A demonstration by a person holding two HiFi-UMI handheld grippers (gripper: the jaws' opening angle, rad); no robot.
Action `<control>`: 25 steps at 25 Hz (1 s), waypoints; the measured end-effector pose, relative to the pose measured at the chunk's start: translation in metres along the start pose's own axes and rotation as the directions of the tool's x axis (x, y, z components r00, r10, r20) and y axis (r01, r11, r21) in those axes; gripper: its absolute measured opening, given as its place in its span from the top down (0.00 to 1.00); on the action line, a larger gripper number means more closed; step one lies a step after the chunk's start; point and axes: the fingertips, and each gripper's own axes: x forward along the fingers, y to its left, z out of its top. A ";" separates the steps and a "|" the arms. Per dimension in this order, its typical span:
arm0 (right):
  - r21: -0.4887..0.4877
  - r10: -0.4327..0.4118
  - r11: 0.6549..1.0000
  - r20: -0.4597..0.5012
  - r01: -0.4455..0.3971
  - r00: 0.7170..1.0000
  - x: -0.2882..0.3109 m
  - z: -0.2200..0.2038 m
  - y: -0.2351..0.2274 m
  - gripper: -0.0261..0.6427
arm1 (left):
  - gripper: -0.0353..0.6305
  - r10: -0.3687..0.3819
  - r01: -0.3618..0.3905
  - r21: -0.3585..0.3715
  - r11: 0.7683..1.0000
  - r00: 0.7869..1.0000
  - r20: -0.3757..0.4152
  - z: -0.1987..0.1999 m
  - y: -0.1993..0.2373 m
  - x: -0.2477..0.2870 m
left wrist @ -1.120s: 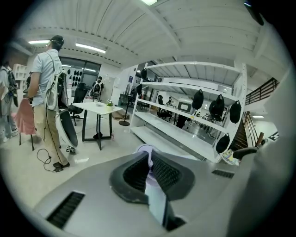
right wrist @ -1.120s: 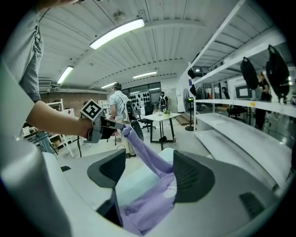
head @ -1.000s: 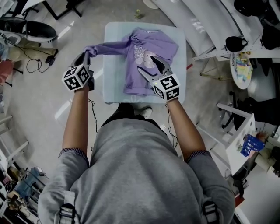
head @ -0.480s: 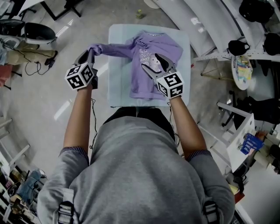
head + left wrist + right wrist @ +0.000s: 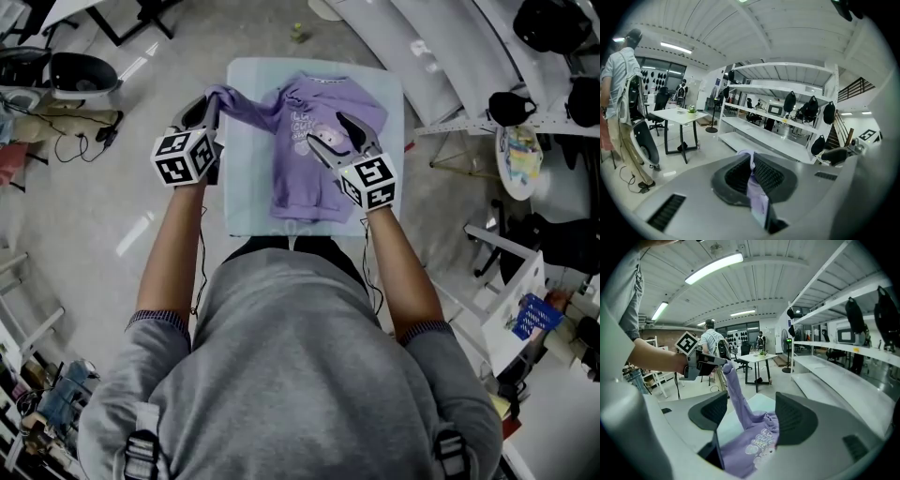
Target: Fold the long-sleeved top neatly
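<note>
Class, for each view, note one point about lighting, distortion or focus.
Head view: even light, top sharp. Left gripper view: fisheye with black corners, shelves bowed. Right gripper view: same fisheye, ceiling lamp glares white, sleeve in focus.

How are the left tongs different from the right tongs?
The left tongs are shut on the sleeve of the purple long-sleeved top; the right tongs are open and hold nothing. The left tongs sit at the pale table's edge; the right tongs are over the top's front. Both carry marker cubes.
</note>
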 end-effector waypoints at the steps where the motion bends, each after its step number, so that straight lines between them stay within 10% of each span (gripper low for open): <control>1: 0.002 0.004 1.000 0.003 -0.004 1.000 -0.002 0.000 -0.005 0.46 | 0.91 -0.011 0.011 0.011 1.000 1.000 0.003 0.002 -0.008 0.005; 15: 0.075 -0.014 0.997 -0.003 0.014 1.000 -0.052 -0.047 -0.079 0.46 | 0.91 -0.151 0.162 0.146 0.976 0.985 -0.082 -0.027 -0.141 0.101; 25: 0.143 -0.066 0.987 -0.030 0.069 0.997 -0.090 -0.097 -0.125 0.46 | 0.91 -0.281 0.332 0.185 0.925 0.925 -0.257 -0.100 -0.237 0.169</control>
